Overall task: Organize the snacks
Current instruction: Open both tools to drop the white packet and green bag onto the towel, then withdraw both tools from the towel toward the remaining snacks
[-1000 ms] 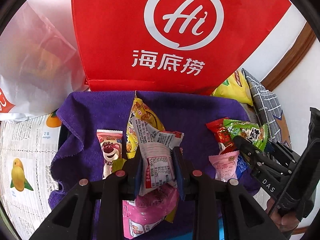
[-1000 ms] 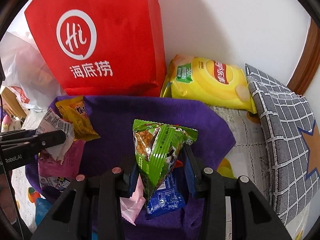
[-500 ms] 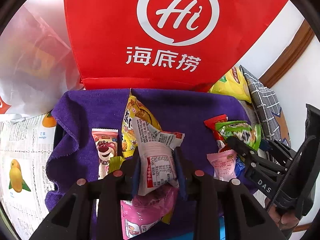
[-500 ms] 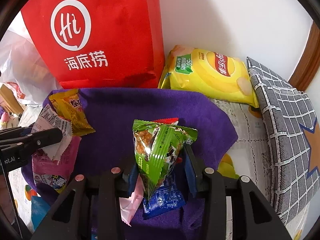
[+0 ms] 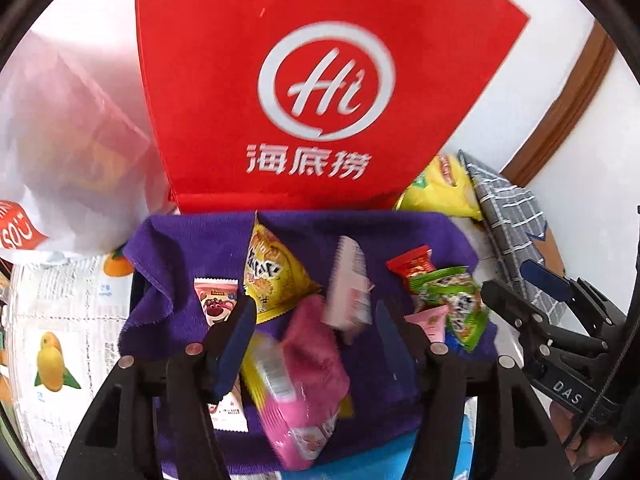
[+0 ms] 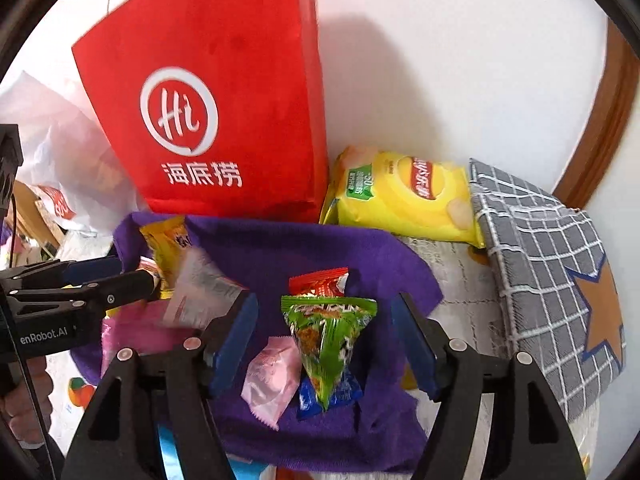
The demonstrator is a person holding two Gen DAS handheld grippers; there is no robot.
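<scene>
Snack packets on the purple cloth point(image 5: 192, 240), white crinkly snack packet point(image 5: 348, 288) now loose at frame middle, blurry, left gripper point(image 5: 312, 320) now wide apart, green triangle snack bag point(image 6: 328, 336) let go, lying on cloth, right gripper point(image 6: 324, 340) also spread apart, both were pinched shut before.

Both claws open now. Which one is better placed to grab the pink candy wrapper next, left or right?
Right. The right claw is open with the pink candy wrapper lying low between its fingers, beside the green packet. The left claw frames the white packet and the pink bag instead.
</scene>
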